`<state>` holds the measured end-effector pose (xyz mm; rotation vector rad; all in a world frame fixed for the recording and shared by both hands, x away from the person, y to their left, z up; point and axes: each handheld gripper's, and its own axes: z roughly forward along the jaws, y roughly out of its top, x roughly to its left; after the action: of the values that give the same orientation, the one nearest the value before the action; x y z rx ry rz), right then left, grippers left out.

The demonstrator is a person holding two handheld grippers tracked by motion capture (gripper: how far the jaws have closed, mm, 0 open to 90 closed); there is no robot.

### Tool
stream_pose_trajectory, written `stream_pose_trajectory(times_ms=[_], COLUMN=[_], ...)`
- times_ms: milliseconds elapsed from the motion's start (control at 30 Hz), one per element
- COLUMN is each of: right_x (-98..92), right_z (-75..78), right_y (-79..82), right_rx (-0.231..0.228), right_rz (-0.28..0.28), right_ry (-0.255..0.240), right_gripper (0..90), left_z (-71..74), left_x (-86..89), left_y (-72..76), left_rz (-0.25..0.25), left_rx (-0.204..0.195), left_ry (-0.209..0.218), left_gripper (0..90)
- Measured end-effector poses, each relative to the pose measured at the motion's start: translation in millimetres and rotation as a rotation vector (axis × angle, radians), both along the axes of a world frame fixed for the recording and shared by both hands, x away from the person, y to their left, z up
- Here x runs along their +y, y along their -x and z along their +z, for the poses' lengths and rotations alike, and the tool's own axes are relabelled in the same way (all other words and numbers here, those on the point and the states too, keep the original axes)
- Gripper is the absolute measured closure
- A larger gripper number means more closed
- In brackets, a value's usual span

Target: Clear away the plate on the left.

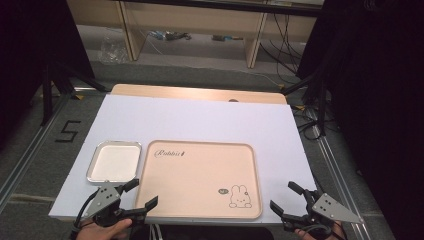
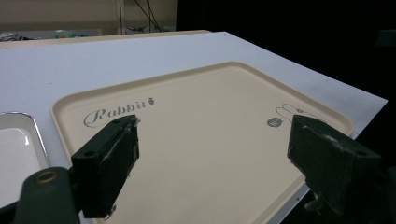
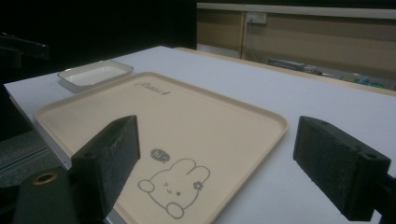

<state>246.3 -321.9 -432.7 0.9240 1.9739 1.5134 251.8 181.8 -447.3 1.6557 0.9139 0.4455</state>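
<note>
Both grippers sit at the near edge of the counter [image 1: 200,115], jaws spread wide, nothing between them. Left gripper [image 1: 136,195] is held by a hand [image 1: 102,231] at bottom left; grey 3-cornered plate on top. Right gripper [image 1: 286,197] is held at bottom right, same plate, jaws pointing toward the tray.

Beige tray [image 1: 200,177] lies between the two grippers, just ahead of both, flat on the white sheet [image 1: 200,120] covering the counter. Tray is bare. Script "Rabbit" print near its far-left corner, rabbit drawing [image 1: 240,196] w/ small speech bubble near its near-right corner, i.e. closest to right gripper.

Left gripper view: jaws apart, gripper [image 2: 212,140] hangs over near-left part of the tray [image 2: 210,135]; "Rabbit" script just beyond the left jaw. Small white dish [image 2: 16,149] w/ metal rim lies left of that jaw, beside the tray; touching or not, can't tell.

Right gripper view: jaws apart, gripper [image 3: 217,149] at tray's [image 3: 154,116] near corner, rabbit drawing [image 3: 175,189] between the jaws on the tray surface below. White dish [image 3: 93,74] far off beyond the left jaw, past the tray.

High view: white dish [image 1: 114,161] directly ahead of left gripper, left of tray, a thin gap visible.
</note>
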Motion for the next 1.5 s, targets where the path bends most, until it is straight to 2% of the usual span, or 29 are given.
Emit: stream_pose_trajectory(times_ms=[167, 300, 367, 567, 600, 633, 667, 767, 800, 867, 900, 1000, 1033, 1067, 1133, 1167, 1200, 1300, 1333, 1367, 1400, 1433, 1467, 1500], right_x=[0.1, 0.1, 0.2, 0.4, 1.9, 1.8, 0.5, 2.5, 1.9, 3.5, 1.9, 1.9, 3.1, 2.7, 3.0, 3.8, 3.0, 2.8, 4.0, 3.2, 3.2, 3.2, 3.1, 3.1], right_z=[-0.5, -0.9, -1.0, -1.3, -1.8, -1.7, -1.3, -2.1, -2.1, -2.4, -1.9, -1.9, -2.1, -1.5, -1.7, -2.6, -2.5, -2.4, -2.5, -2.2, -2.5, -2.5, -2.4, -2.4], right_y=[-0.6, -1.9, -2.2, -2.1, -1.4, -1.3, -2.3, -0.9, -2.3, -1.9, -2.8, -2.3, -1.0, -0.6, -0.9, -1.5, -2.3, -2.1, -1.5, -2.1, -2.3, -2.3, -2.5, -2.5], right_rx=[-0.007, -0.014, -0.014, -0.015, 0.008, 0.011, -0.01, 0.017, -0.01, 0.01, -0.011, -0.015, 0.018, 0.037, 0.034, 0.019, -0.004, -0.003, 0.021, 0.006, 0.0, 0.0, -0.004, -0.004], right_rz=[0.002, 0.013, 0.013, 0.007, 0.01, 0.009, 0.004, -0.003, 0.004, 0.004, 0.005, -0.005, -0.004, 0.011, 0.012, 0.01, 0.004, 0.005, 0.009, 0.004, 0.005, 0.005, 0.004, 0.004], right_ry=[0.0, -0.005, -0.001, -0.001, -0.019, -0.016, 0.003, -0.022, -0.009, -0.027, -0.003, -0.009, -0.026, -0.023, -0.025, -0.037, -0.024, -0.025, -0.041, -0.029, -0.026, -0.026, -0.026, -0.026], right_gripper=[15.4, 15.5, 15.5, 15.5, 15.5, 15.5, 15.5, 15.5, 15.5, 15.5, 15.5, 15.6, 15.5, 15.5, 15.5, 15.5, 15.6, 15.6, 15.6, 15.6, 15.6, 15.6, 15.6, 15.6], left_z=[0.3, 0.6, 1.7, 7.5, 8.5, 8.9, 9.3, 8.2, 7.7, 7.5, 8.1, 13.4, 19.2, 19.2, 30.0, 32.3, 32.3, 36.5, 36.8, 34.8, 34.8, 33.7, 30.4, 30.4], left_x=[1.1, 3.2, 6.8, 16.9, 19.0, 20.6, 22.0, 24.9, 25.5, 28.2, 29.9, 37.2, 44.6, 44.6, 60.5, 65.5, 65.5, 83.6, 90.0, 101.8, 101.8, 107.7, 120.3, 120.3], left_y=[-1.4, -2.9, -6.0, -10.1, -11.2, -12.2, -13.0, -16.0, -17.4, -20.7, -22.8, -30.4, -37.5, -37.5, -49.7, -54.0, -54.0, -69.1, -74.4, -84.9, -84.9, -89.8, -99.0, -99.0], left_rz=[-0.014, -0.004, 0.008, 0.038, 0.04, 0.039, 0.037, 0.037, 0.034, 0.032, 0.027, 0.021, 0.03, 0.03, 0.063, 0.076, 0.076, 0.126, 0.138, 0.167, 0.167, 0.175, 0.176, 0.176], left_rx=[0.011, 0.033, 0.043, 0.047, 0.049, 0.054, 0.063, 0.075, 0.086, 0.098, 0.106, 0.128, 0.134, 0.134, 0.143, 0.163, 0.163, 0.207, 0.231, 0.286, 0.286, 0.312, 0.353, 0.353], left_ry=[-0.007, -0.01, 0.011, 0.011, 0.01, 0.013, 0.004, -0.014, -0.017, -0.022, -0.029, -0.054, -0.064, -0.064, -0.111, -0.124, -0.124, -0.179, -0.194, -0.199, -0.199, -0.214, -0.252, -0.252], left_gripper=[16.0, 16.0, 16.0, 16.0, 16.0, 16.0, 16.0, 16.0, 16.0, 15.9, 15.7, 15.6, 15.7, 16.9, 19.4, 19.2, 19.3, 20.6, 22.4, 23.3, 24.3, 24.3, 27.9, 27.8])
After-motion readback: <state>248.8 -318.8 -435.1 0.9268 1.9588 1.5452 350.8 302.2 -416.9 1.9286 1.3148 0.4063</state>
